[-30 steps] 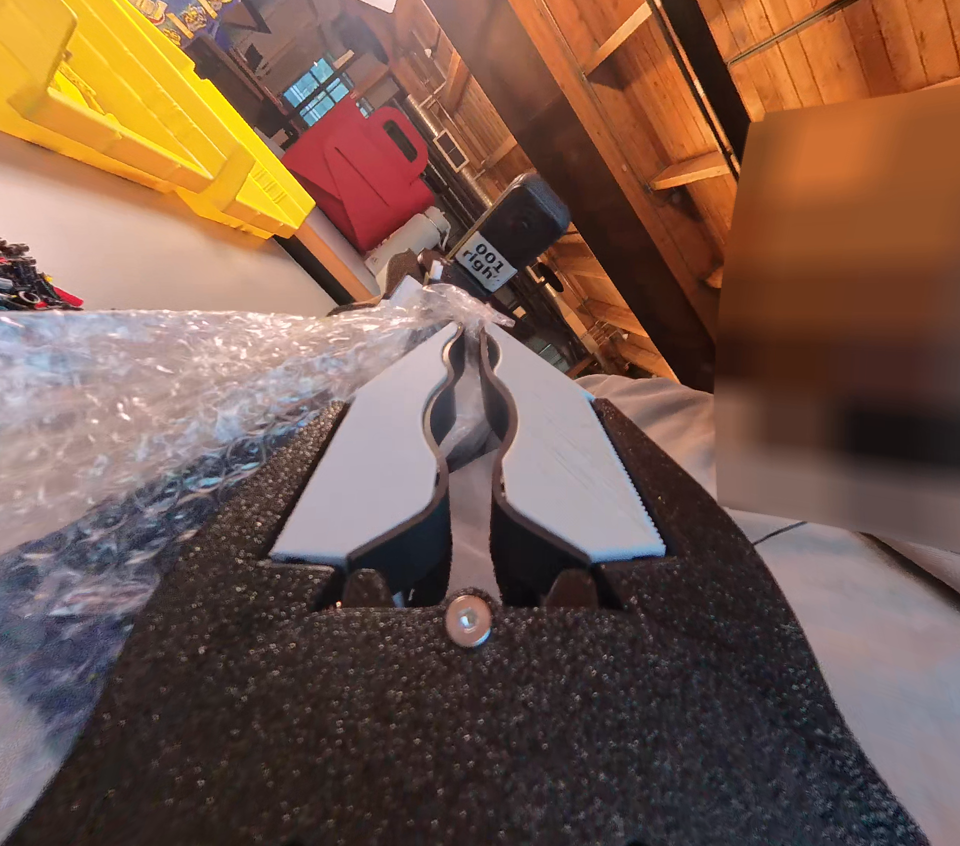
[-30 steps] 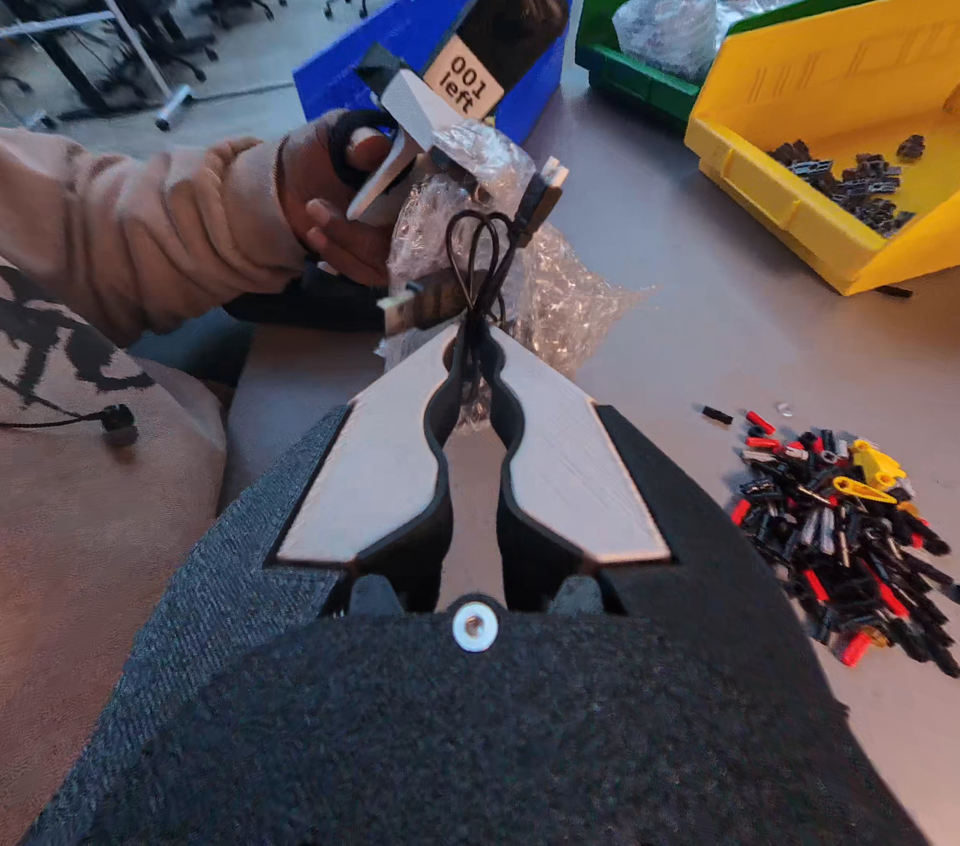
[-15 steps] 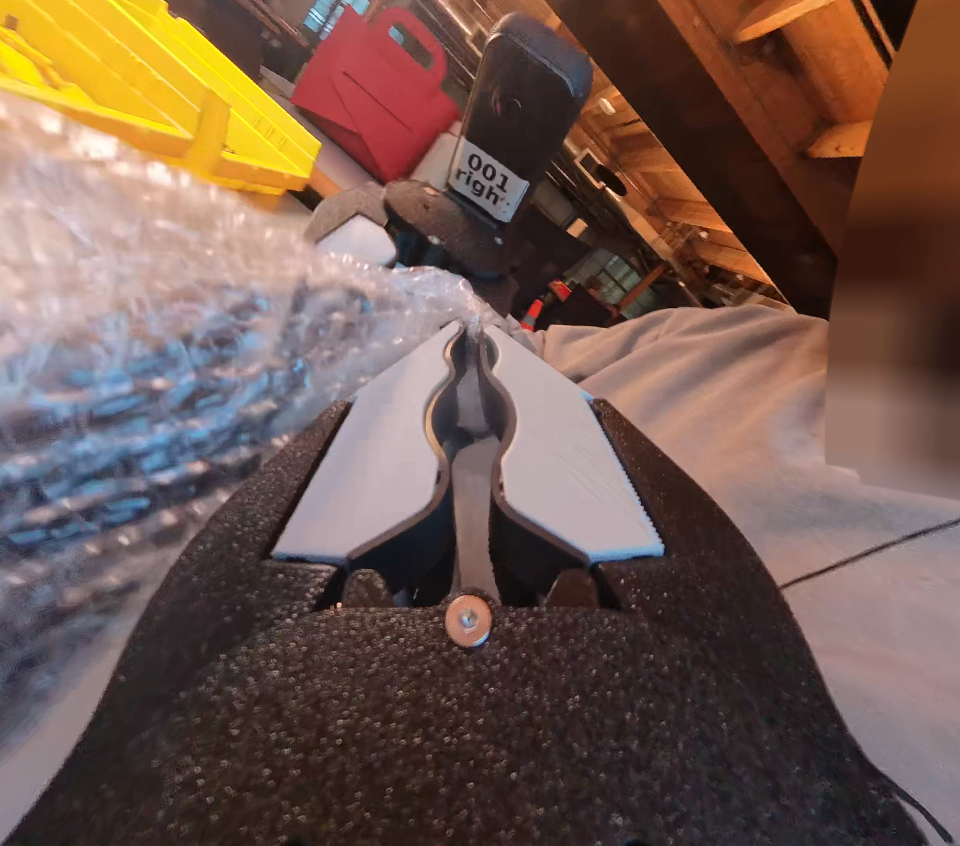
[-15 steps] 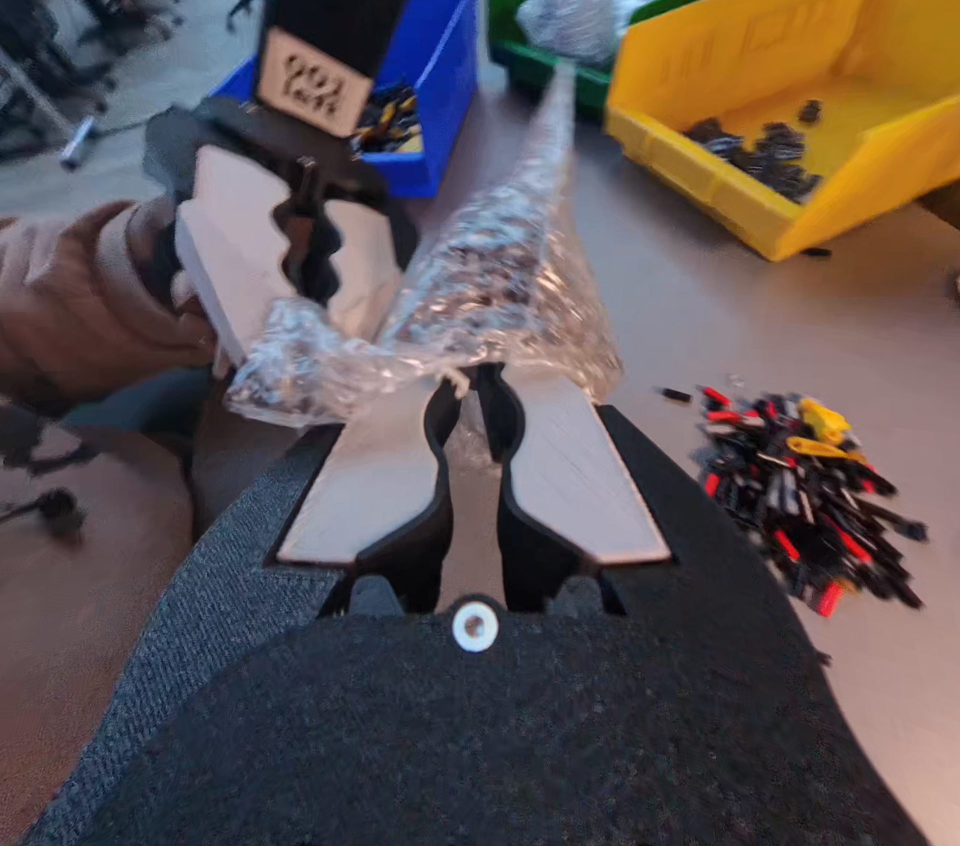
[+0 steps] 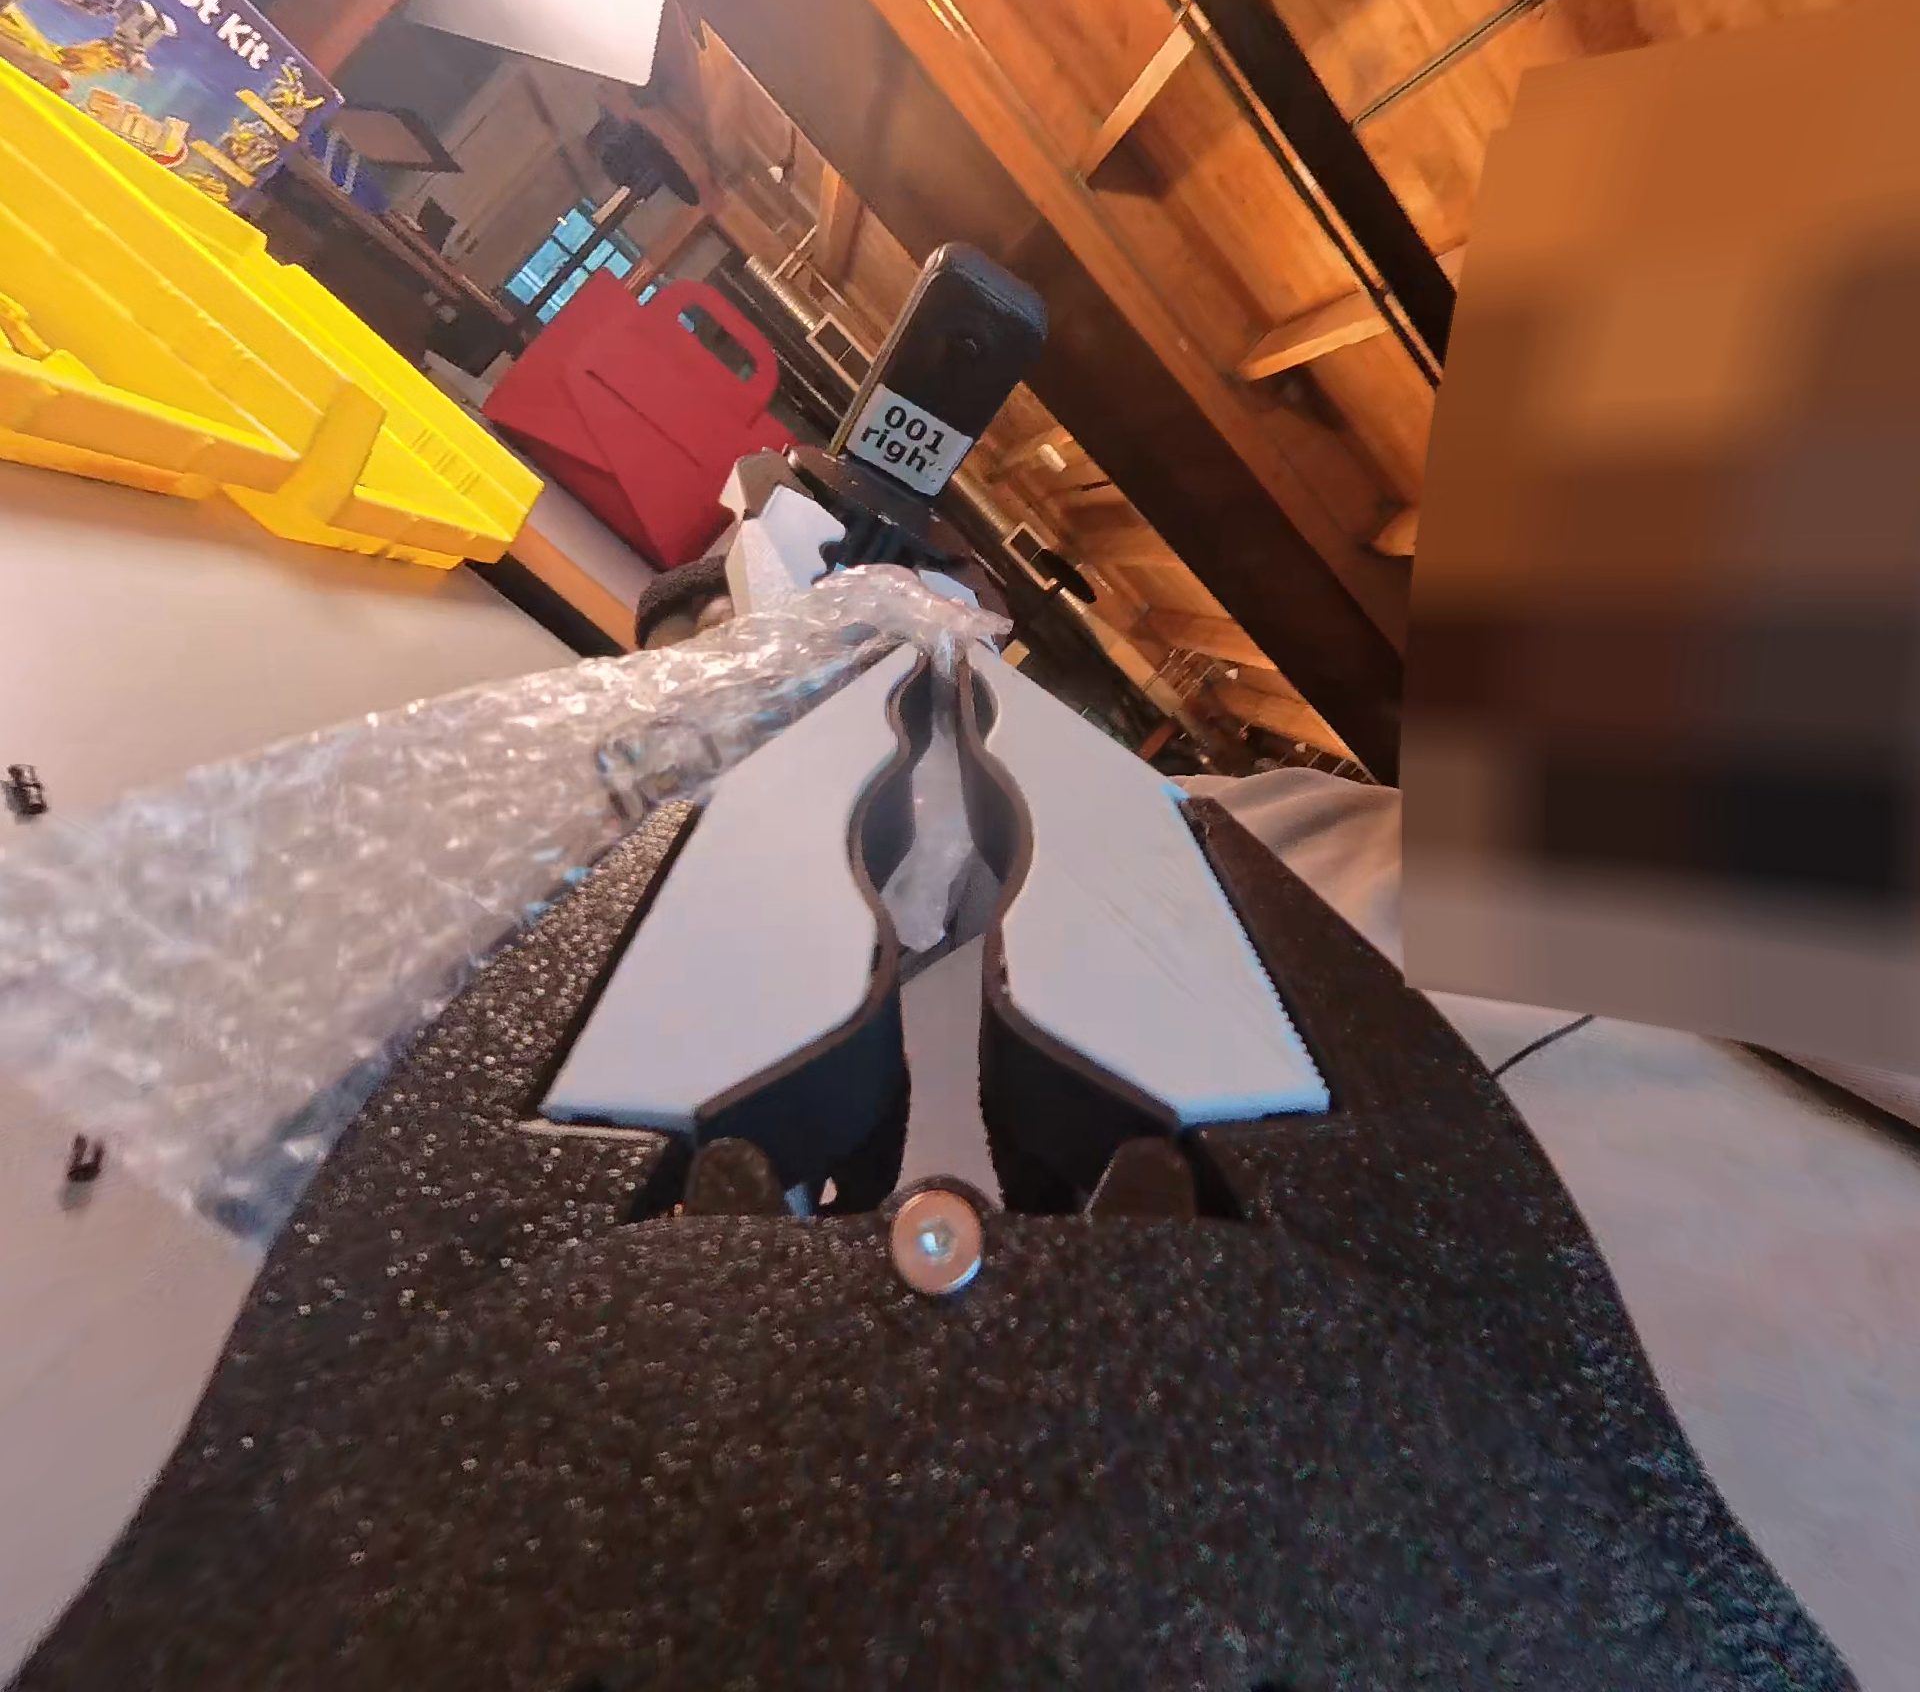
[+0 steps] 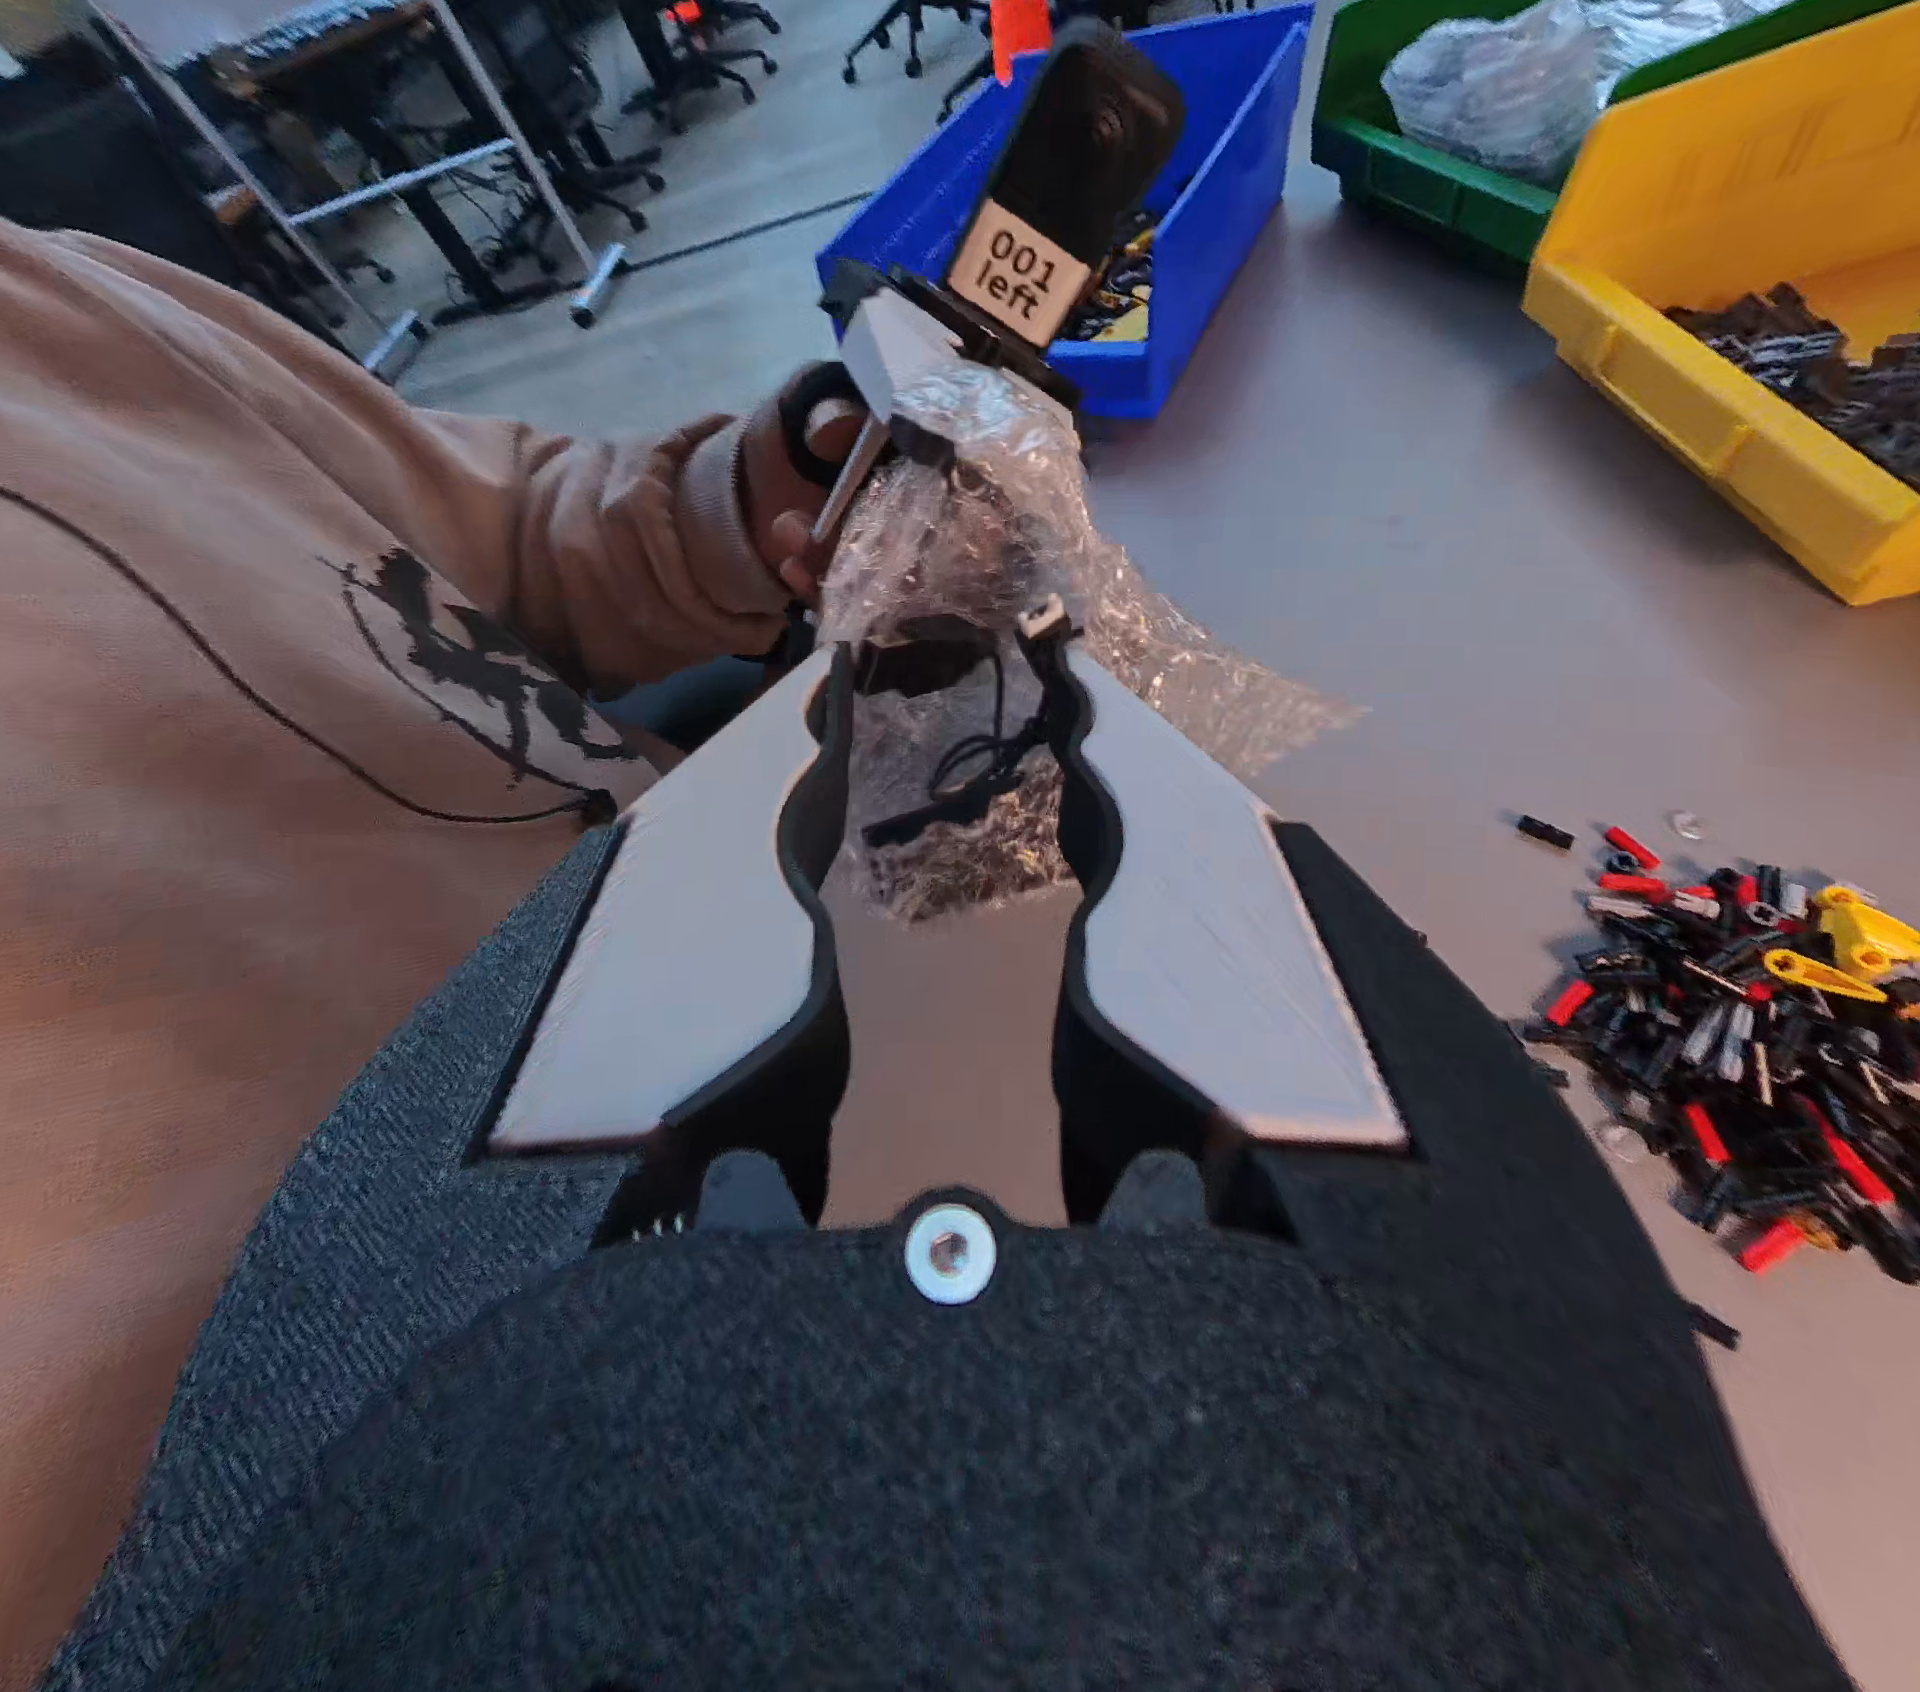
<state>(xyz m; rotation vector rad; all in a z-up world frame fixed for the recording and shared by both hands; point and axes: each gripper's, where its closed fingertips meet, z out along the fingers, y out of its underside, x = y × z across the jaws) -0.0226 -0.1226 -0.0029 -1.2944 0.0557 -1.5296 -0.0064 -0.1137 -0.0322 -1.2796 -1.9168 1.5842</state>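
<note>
Left tongs [image 5: 940, 655] pinch bubble-wrap bag [image 6: 977, 562]; right tongs [image 6: 951, 655] gape beside it.

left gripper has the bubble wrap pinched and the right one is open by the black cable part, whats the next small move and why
Probably ease the right gripper forward and shut it on the black cable part. Its jaws stand apart with the cable and its white connector between the tips, not gripped. The left gripper is shut on the bubble wrap, holding it up off the table, so the part can likely be pulled free.
</note>
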